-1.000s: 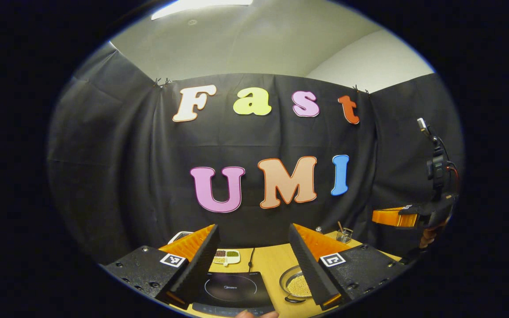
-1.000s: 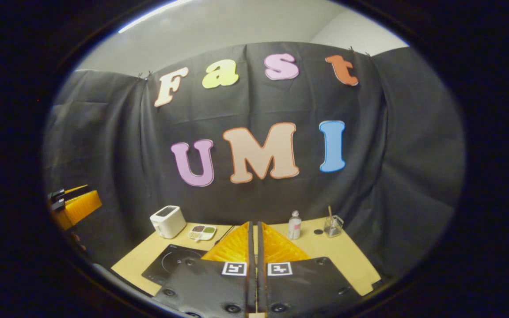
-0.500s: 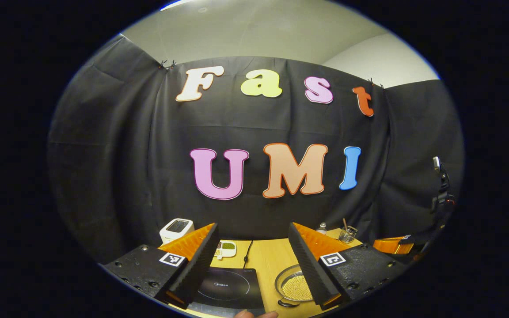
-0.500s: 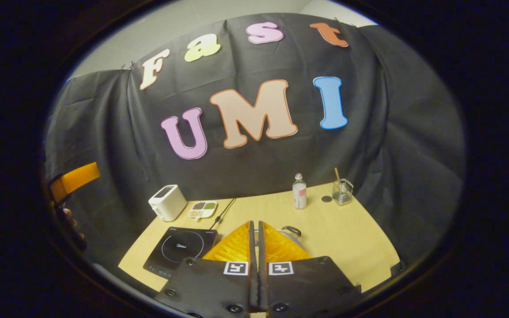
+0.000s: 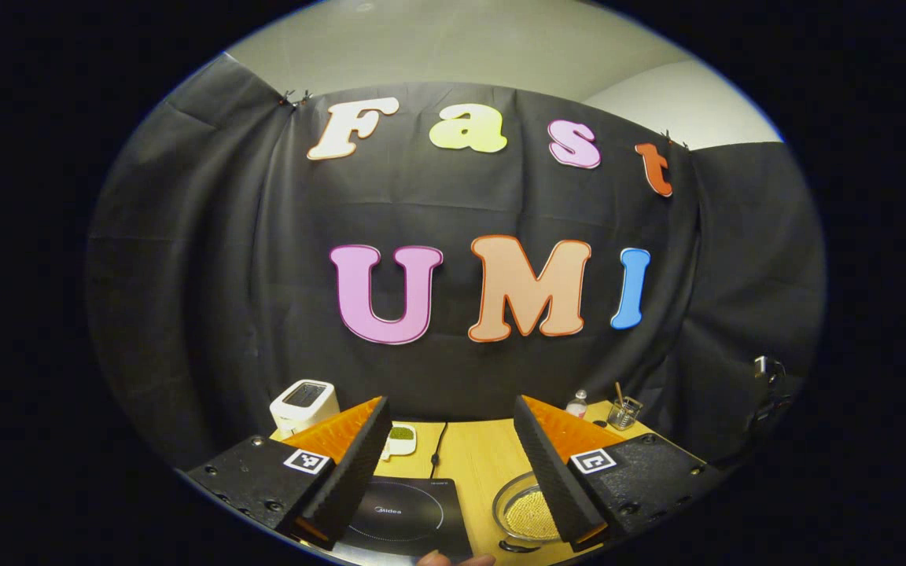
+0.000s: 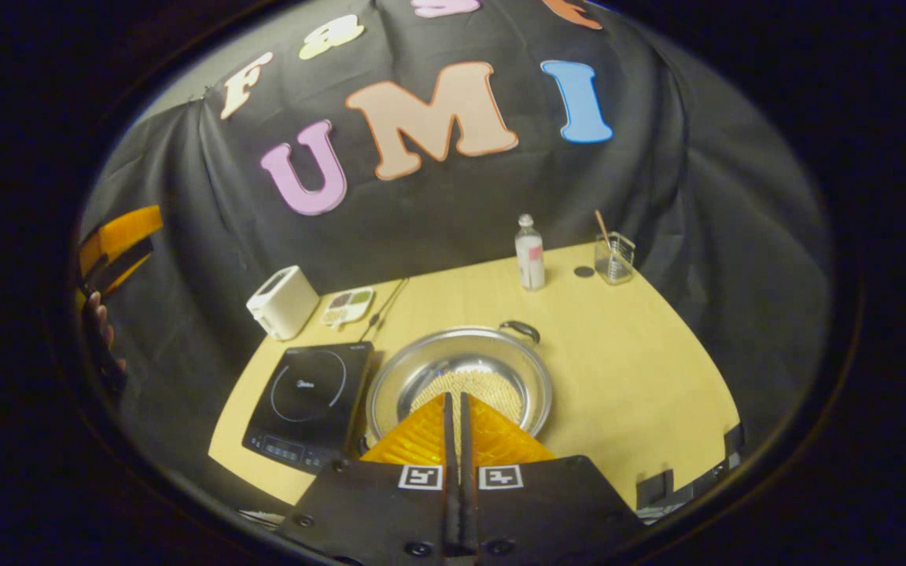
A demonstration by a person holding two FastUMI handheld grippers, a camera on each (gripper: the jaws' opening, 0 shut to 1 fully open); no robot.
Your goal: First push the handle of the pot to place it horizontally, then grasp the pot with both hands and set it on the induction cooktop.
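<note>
The counter (image 6: 642, 369) carries the cooktop (image 6: 307, 401) and, just beside it, the pot (image 6: 461, 377). It looks heavy, rigid and slick; I'd take its handle (image 6: 520, 328). My right jaws (image 6: 454, 409) are clenched empty, left jaws (image 5: 451, 440) released.

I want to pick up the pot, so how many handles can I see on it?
1. A dark loop handle sits on the far rim of the pot, toward the bottle. The near rim is behind the right tongs, so another may be hidden.
</note>
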